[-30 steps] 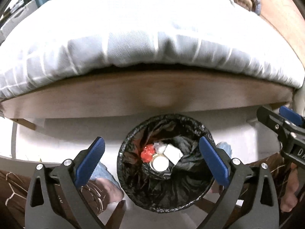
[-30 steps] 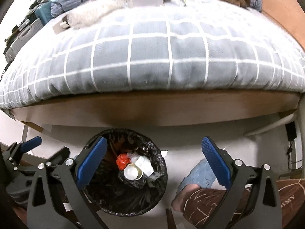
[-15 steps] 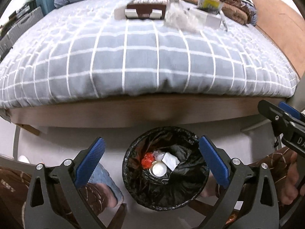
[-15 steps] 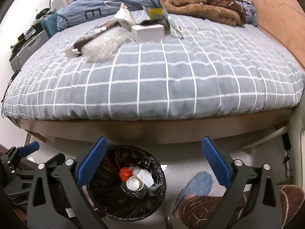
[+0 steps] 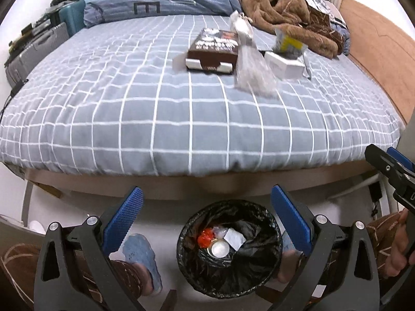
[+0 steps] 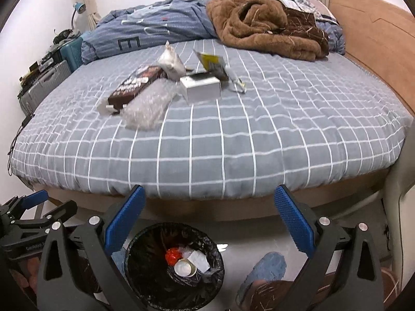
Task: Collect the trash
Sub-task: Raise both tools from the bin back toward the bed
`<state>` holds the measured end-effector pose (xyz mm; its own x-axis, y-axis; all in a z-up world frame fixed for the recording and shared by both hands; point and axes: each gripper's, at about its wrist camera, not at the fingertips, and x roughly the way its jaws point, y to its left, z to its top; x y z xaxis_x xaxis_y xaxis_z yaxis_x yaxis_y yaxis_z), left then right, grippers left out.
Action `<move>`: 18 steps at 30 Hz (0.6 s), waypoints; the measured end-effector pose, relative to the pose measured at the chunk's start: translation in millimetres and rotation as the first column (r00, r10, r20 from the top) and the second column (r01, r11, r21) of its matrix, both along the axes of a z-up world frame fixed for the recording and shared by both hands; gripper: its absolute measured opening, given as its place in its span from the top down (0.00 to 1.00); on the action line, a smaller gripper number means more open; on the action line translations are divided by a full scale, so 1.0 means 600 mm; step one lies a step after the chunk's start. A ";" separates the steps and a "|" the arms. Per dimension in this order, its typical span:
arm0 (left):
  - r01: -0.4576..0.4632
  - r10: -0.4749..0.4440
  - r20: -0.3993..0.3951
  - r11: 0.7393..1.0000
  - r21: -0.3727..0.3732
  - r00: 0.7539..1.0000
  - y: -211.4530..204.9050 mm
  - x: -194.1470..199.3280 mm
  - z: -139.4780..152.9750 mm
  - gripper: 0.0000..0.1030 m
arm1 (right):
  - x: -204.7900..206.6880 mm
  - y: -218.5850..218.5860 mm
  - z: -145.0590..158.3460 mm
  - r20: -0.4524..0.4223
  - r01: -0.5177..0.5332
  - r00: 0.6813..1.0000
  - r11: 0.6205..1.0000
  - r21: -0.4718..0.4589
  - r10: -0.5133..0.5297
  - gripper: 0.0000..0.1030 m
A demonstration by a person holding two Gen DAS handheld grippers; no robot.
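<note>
A black-lined trash bin (image 5: 229, 251) stands on the floor at the bed's foot; it also shows in the right wrist view (image 6: 174, 265) and holds a red wrapper, a can and paper. On the bed lie a brown box (image 5: 212, 51), a clear plastic bag (image 5: 253, 70), a white box (image 5: 284, 66) and a yellow wrapper (image 5: 289, 45); they show too in the right wrist view: brown box (image 6: 135, 86), bag (image 6: 149, 107), white box (image 6: 202, 88), wrapper (image 6: 212, 63). My left gripper (image 5: 206, 223) is open and empty above the bin. My right gripper (image 6: 207, 225) is open and empty.
The grey checked bed (image 6: 233, 129) fills the view, with a brown blanket (image 6: 267, 28) and blue duvet (image 6: 155, 33) at its far end. Suitcases (image 6: 44, 83) stand at the left. My slippered feet (image 6: 262, 272) flank the bin. A wooden headboard wall (image 6: 376, 39) runs on the right.
Both grippers have risen and tilted up from the bin, so the bed top and the trash on it have come into view. Both stay open.
</note>
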<state>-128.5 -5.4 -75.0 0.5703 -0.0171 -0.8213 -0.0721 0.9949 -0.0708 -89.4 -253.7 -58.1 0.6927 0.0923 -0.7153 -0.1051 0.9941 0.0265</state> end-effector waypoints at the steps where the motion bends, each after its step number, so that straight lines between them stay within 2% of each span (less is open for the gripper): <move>1: -0.002 0.002 0.004 1.000 -0.002 1.000 0.002 0.005 0.005 0.06 | 0.003 0.001 0.005 0.006 -0.002 1.000 1.000 -0.001 0.002 0.07; 9: -0.009 0.009 0.059 1.000 -0.009 0.998 0.008 0.077 0.055 0.06 | 0.059 0.016 0.043 0.052 -0.025 0.998 1.000 -0.010 0.025 0.07; 18: -0.023 0.023 0.091 1.000 -0.005 0.996 0.009 0.199 0.091 0.06 | 0.173 0.009 0.072 0.100 -0.028 0.995 1.000 -0.012 0.029 0.07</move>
<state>-9.3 -0.3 -20.5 0.6432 -0.0065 -0.7657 -0.0882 0.9927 -0.0825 14.2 -248.1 -14.8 0.7582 0.1057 -0.6434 -0.1349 0.9908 0.0038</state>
